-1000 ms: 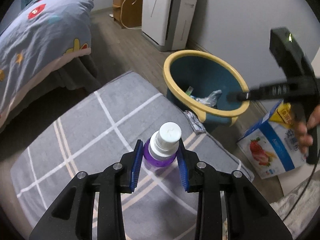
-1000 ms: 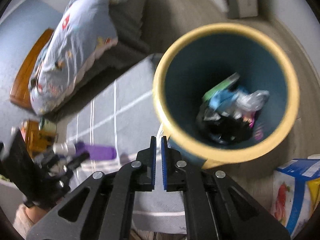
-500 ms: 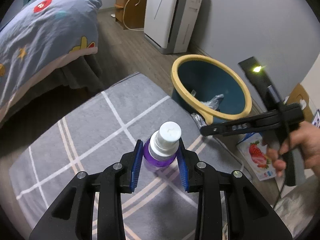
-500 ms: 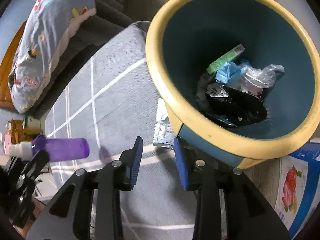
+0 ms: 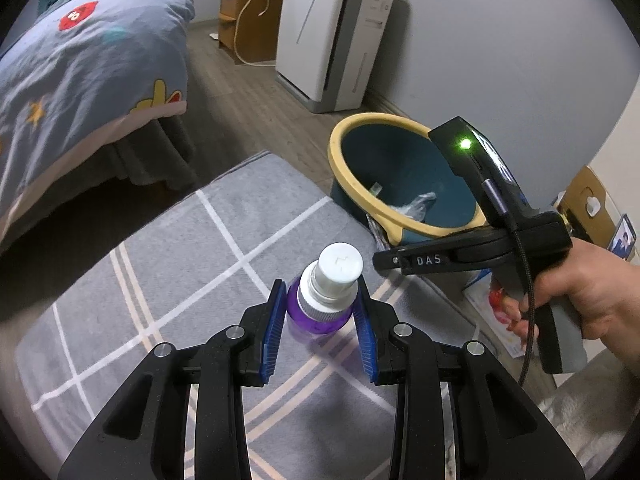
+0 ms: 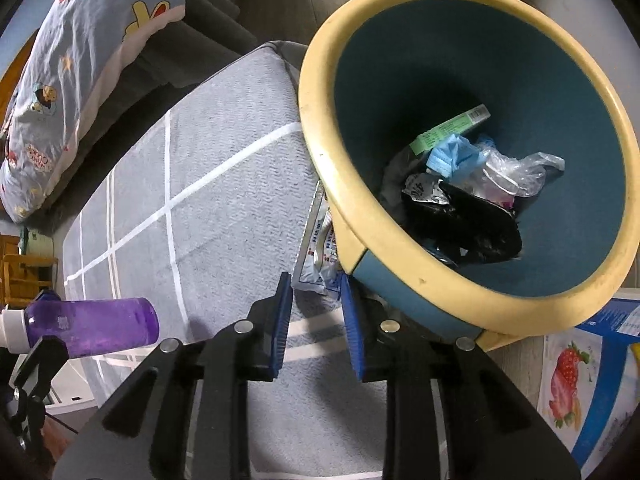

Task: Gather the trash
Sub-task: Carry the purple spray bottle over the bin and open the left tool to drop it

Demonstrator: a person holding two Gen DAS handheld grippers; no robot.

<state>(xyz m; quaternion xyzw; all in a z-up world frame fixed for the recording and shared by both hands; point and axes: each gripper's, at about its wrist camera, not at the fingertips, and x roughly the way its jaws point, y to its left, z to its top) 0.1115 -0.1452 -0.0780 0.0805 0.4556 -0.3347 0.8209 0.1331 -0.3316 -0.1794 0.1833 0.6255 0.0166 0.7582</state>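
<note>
My left gripper (image 5: 320, 286) is shut on a purple bottle (image 5: 318, 318) with a white cap, held above the grey rug; the bottle (image 6: 96, 326) also shows in the right wrist view. My right gripper (image 6: 315, 284) points down at a crumpled silver wrapper (image 6: 316, 248) that lies on the rug against the foot of the bin. Its jaws are closing, with the wrapper's near end between the tips. The blue bin with a yellow rim (image 6: 316, 120) holds several pieces of trash. In the left wrist view a hand holds the right gripper (image 5: 380, 258) beside the bin (image 5: 344, 168).
A grey rug (image 5: 180, 264) with white lines covers the floor. A bed with a blue quilt (image 5: 80, 60) stands at the left. A white air purifier (image 5: 332, 32) and a wooden cabinet (image 5: 240, 12) stand by the far wall. A carton with a strawberry picture (image 6: 568, 380) lies right of the bin.
The right gripper opened from shut, sank from above the bin to the wrapper beside it, and its jaws have narrowed again. The left gripper kept still with the bottle.
</note>
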